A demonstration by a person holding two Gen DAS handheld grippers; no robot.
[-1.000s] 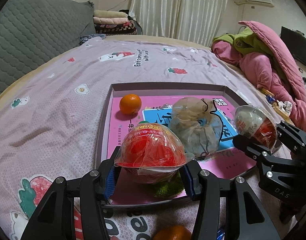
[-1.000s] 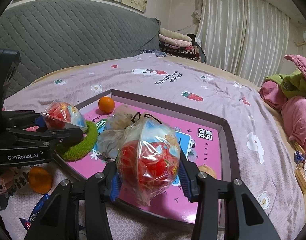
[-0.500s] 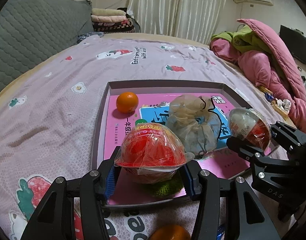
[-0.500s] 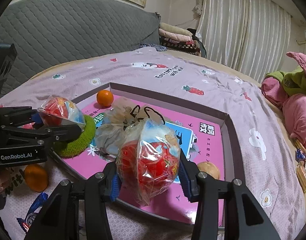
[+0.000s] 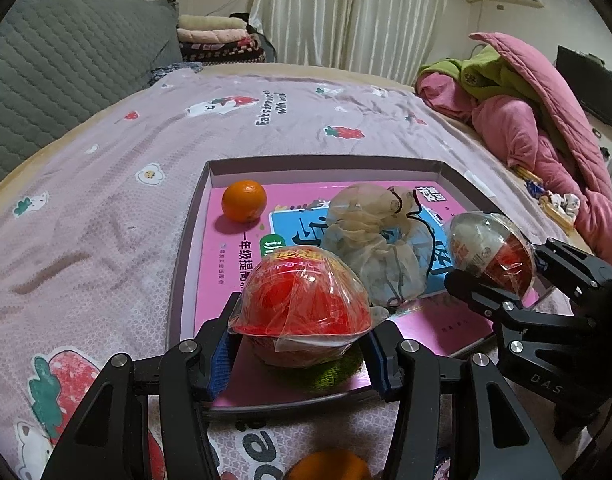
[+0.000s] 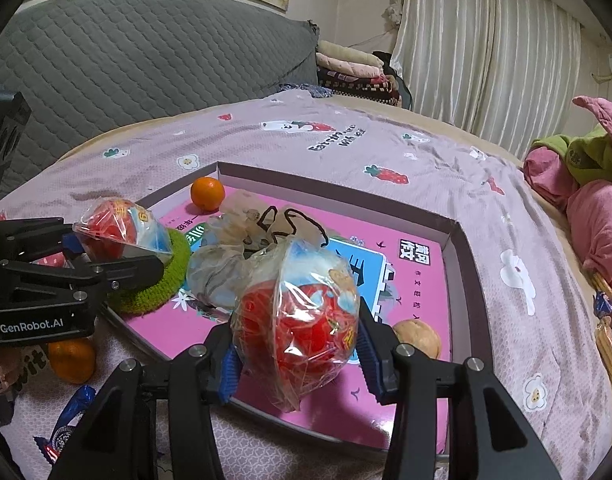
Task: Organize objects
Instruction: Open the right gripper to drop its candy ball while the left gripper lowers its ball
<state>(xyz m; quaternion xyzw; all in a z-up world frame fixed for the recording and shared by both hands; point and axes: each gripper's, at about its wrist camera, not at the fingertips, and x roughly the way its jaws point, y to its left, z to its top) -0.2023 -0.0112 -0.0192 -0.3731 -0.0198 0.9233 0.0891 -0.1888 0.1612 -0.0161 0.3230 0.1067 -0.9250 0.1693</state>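
My left gripper [image 5: 302,340] is shut on a red capsule toy in clear plastic wrap [image 5: 302,308] and holds it just over the near edge of a shallow box [image 5: 190,240] with a pink printed floor. My right gripper [image 6: 296,356] is shut on a second wrapped red-and-white capsule [image 6: 302,320] above the box's near side [image 6: 457,248]. Each gripper shows in the other's view: the left gripper [image 6: 118,256] at the left, the right gripper [image 5: 505,276] at the right. An orange [image 5: 244,201], a tied mesh bag [image 5: 369,240] and a green knitted ring [image 6: 162,280] lie in the box.
A tan round thing [image 6: 417,338] lies in the box near my right fingers. Outside the box on the pink bedsheet are another orange [image 6: 72,360] and a blue candy wrapper [image 6: 66,424]. Pink and green bedding [image 5: 525,112] is heaped at the right; a grey quilted headboard [image 6: 146,60] stands behind.
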